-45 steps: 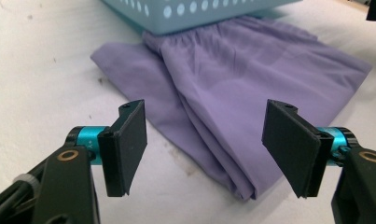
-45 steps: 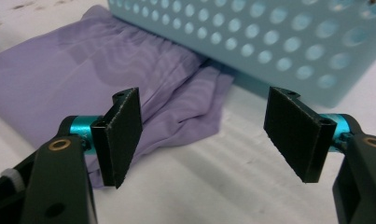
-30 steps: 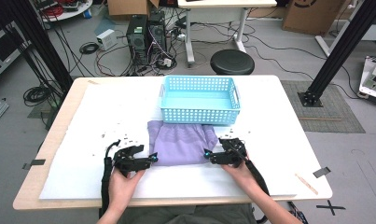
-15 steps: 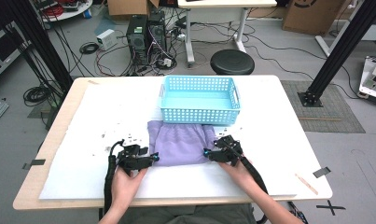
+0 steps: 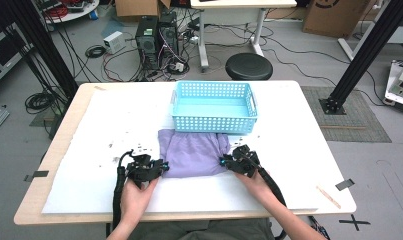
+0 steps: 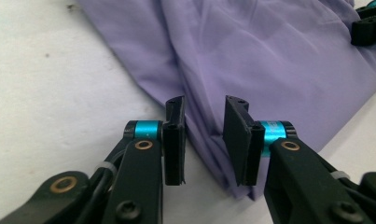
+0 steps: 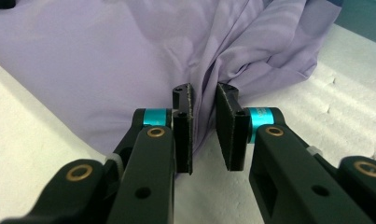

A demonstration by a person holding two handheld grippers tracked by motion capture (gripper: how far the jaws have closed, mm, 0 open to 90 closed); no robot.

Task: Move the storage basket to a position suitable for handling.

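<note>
A purple cloth (image 5: 194, 152) lies flat on the white table cover just in front of a light blue basket (image 5: 214, 124). My left gripper (image 5: 162, 166) is at the cloth's left edge. In the left gripper view its jaws (image 6: 204, 106) have just been closing, and the folded cloth (image 6: 251, 51) edge lies between the pads with a gap still showing. My right gripper (image 5: 224, 161) is at the cloth's right edge. Its jaws (image 7: 205, 94) have also just been closing and now pinch a raised ridge of the cloth (image 7: 106, 51).
The basket stands empty behind the cloth, its front wall touching the cloth's far edge. White foam sheet (image 5: 299, 150) covers the wooden table. A black stool (image 5: 248, 65) and computer towers (image 5: 156, 35) stand on the floor beyond the table.
Both grippers' jaws have narrowed onto the cloth's side edges. The hands have stayed where they were, and the cloth has not shifted.
</note>
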